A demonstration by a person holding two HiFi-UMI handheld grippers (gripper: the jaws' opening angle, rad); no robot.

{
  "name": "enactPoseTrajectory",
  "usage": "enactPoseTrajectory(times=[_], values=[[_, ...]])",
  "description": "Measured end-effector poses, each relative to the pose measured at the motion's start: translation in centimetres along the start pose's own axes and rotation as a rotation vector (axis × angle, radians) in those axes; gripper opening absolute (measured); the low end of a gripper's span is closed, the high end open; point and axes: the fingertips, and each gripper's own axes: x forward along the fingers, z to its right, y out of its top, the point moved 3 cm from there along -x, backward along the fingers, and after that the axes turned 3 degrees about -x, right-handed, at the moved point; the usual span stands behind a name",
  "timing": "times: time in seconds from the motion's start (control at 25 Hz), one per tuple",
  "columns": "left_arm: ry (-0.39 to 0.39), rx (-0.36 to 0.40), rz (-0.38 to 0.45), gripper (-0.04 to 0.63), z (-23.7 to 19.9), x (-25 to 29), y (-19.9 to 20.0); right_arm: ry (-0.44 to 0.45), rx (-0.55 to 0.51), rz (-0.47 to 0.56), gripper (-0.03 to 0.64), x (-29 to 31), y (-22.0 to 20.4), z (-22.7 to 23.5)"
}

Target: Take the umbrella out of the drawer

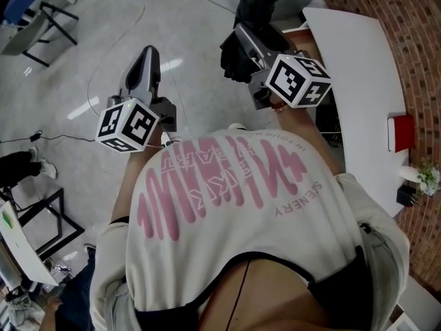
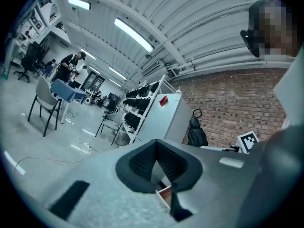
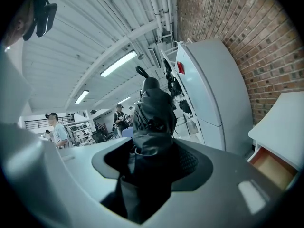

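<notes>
My right gripper [image 3: 152,163] is clenched on the umbrella [image 3: 153,109], whose long axis runs straight ahead along my jaws, clear of the open drawer [image 3: 270,167] at its right, while my left gripper [image 2: 156,152] is closed and empty.

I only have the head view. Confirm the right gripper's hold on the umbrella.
Observer: In the right gripper view, the right gripper is clamped on the black folded umbrella, which sticks out past the jaws.
Operator: Report the drawer.
Observer: The drawer stands open at that view's lower right, its wooden inside showing.
Operator: Now the left gripper.
Observer: The left gripper holds nothing; its jaw tips meet.
</notes>
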Motion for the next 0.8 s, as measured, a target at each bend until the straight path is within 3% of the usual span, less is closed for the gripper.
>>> enactPoseTrajectory(times=[0.8], values=[[0.052,-0.009,0.005,0.0,2.9,3.1,-2.2,0.051,-0.038,-0.093,0.265,0.9,0.2,3.3]])
